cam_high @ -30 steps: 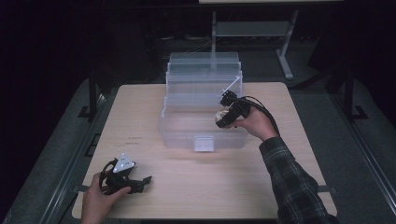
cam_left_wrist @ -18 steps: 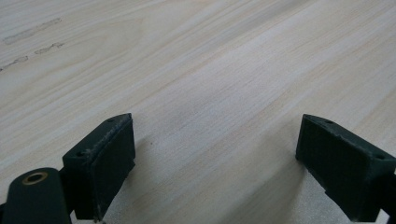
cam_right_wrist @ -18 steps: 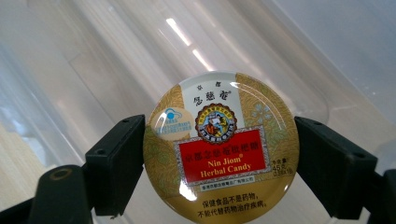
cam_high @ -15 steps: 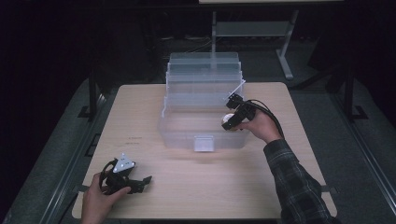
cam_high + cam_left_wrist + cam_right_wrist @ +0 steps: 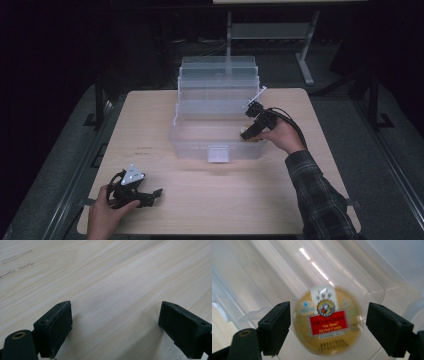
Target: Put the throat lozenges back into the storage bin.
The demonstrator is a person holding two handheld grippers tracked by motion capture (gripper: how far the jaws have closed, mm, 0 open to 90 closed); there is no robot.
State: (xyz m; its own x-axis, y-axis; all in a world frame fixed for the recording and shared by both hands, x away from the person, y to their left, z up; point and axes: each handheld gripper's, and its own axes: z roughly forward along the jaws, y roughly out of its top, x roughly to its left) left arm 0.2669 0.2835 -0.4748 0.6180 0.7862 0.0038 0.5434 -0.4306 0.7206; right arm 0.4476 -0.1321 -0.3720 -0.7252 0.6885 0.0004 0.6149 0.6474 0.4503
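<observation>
The right claw [image 5: 248, 131], spread wide, hangs over the clear box's [image 5: 215, 142] right end with a round yellow tin [image 5: 328, 320] lying between its jaws inside the box, while the left claw [image 5: 150, 194], also spread, rests on the bench [image 5: 240, 195] far away.

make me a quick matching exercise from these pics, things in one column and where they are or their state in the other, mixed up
Things:
1. left tool
2. right tool
3. round yellow tin
4. clear plastic box

Places or states:
a. middle of the table, lid raised
b. open, low over bare wood at the table's near left corner
c. between open jaws, blurred, inside the box
d. open, at the box's right end

Pairs: 1-b, 2-d, 3-c, 4-a
</observation>
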